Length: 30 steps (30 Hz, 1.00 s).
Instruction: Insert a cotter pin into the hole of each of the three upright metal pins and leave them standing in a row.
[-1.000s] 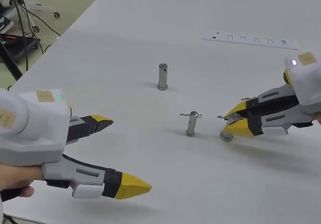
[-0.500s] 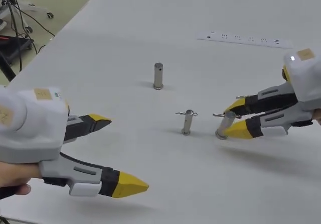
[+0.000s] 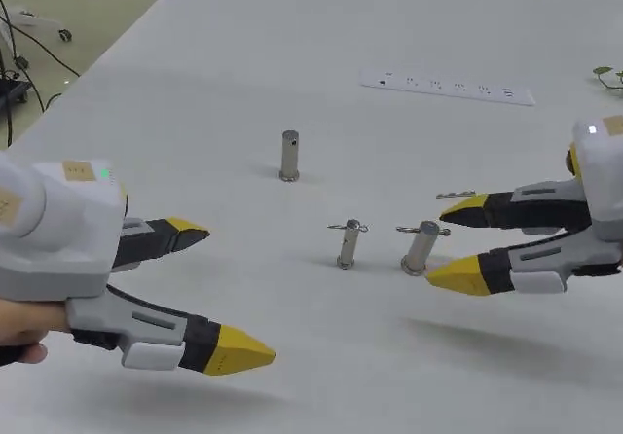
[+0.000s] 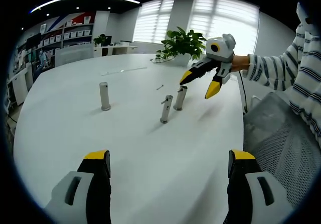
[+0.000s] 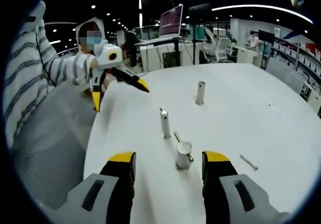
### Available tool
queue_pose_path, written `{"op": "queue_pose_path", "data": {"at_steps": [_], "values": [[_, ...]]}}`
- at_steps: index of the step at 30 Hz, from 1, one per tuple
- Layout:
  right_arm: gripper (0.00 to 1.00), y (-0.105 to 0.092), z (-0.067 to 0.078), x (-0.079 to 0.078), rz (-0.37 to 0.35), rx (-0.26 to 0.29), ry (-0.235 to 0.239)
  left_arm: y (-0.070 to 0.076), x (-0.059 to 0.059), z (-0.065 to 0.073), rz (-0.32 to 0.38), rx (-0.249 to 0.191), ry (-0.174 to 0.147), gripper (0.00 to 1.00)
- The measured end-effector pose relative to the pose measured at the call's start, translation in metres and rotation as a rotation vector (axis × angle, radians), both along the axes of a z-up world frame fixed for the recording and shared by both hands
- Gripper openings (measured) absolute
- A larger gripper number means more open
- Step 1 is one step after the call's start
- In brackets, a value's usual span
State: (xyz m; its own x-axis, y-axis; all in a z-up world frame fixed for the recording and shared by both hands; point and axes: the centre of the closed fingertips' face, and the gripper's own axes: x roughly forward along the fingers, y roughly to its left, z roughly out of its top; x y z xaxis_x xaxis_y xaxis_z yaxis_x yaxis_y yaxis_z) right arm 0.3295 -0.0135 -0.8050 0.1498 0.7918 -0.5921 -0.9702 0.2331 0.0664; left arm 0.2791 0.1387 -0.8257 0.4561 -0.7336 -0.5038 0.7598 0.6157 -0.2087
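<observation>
Three metal pins stand on the white table (image 3: 195,93). The far pin (image 3: 289,155) (image 4: 104,96) (image 5: 200,92) has no cotter pin in it. A cotter pin sits through the top of the middle pin (image 3: 347,244) (image 4: 165,108) (image 5: 165,123). The right pin (image 3: 421,247) (image 4: 180,97) (image 5: 184,156) also carries one and leans in the head view. My right gripper (image 3: 436,246) (image 5: 169,157) is open, with a jaw on each side of that pin and clear of it. My left gripper (image 3: 238,295) (image 4: 169,156) is open and holds nothing at the near left.
A loose cotter pin (image 3: 456,195) (image 5: 249,162) lies on the table just beyond the right gripper. A white power strip (image 3: 448,88) lies at the far right. The table's left edge (image 3: 88,74) drops to the floor. A person's striped sleeve (image 4: 281,73) is behind the right gripper.
The right gripper was shut on the right pin; it has opened, let go and drawn back slightly. The left gripper stays open in place. The head camera has shifted.
</observation>
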Motion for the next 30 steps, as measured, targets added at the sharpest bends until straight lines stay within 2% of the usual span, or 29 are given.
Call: {"op": "queue_pose_path", "data": {"at_steps": [15, 22, 26, 29, 30], "values": [[0.78, -0.013, 0.015, -0.015, -0.175, 0.021, -0.030, 0.008, 0.011, -0.001, -0.013, -0.001, -0.011, 0.98], [0.82, -0.025, 0.015, -0.026, -0.259, 0.035, 0.002, 0.012, 0.019, -0.001, -0.013, 0.004, -0.016, 0.98], [0.88, -0.031, 0.016, -0.028, -0.315, 0.056, 0.019, 0.015, 0.022, -0.001, -0.016, 0.013, -0.015, 0.98], [0.90, -0.037, 0.017, -0.029, -0.339, 0.035, -0.009, 0.017, 0.025, 0.000, -0.012, 0.017, -0.017, 0.98], [0.92, -0.038, 0.016, -0.029, -0.349, 0.030, -0.005, 0.019, 0.027, 0.000, -0.006, 0.017, -0.019, 0.98]]}}
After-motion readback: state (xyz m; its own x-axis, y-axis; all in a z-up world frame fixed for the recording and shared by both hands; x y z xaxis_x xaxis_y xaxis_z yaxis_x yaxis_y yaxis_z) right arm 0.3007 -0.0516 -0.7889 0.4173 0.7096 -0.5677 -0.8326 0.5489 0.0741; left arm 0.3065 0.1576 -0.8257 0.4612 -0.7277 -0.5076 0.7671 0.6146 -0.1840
